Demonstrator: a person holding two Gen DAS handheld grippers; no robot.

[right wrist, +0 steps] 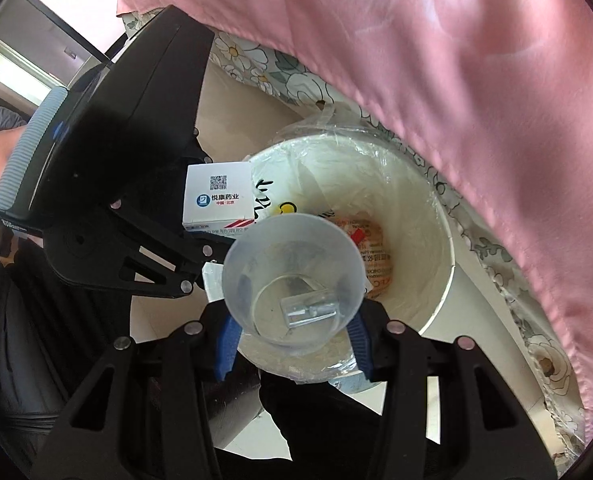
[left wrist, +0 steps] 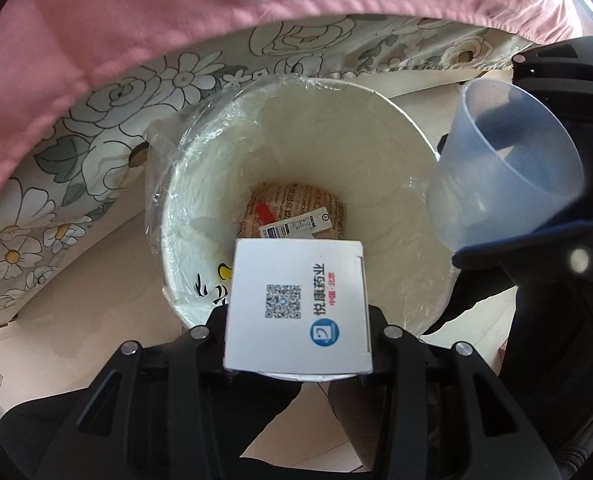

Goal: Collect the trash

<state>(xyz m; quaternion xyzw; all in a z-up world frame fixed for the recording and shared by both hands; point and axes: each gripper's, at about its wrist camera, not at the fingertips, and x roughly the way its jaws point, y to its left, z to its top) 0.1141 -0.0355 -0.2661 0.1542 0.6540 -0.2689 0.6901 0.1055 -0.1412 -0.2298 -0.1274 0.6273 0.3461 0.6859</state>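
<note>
Black gripper point(right wrist: 294, 344), blue ribbed pads point(right wrist: 227, 346)

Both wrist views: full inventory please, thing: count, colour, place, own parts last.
bin: 1, white, on the floor beside the bed, lined with a clear bag
trash in bin: several printed wrappers and a tag, orange, red and white, at the bottom
box: 1, white with a code square and blue logo, held over the bin's rim
cup: 1, clear plastic, held over the bin's rim, mouth toward the right wrist camera
sheet: 1, pink, hanging over the bed edge
floral cover: 1, white with grey-green flowers, under the sheet
floor: cream
left gripper: black, shut on the box
right gripper: black with blue pads, shut on the cup
</note>
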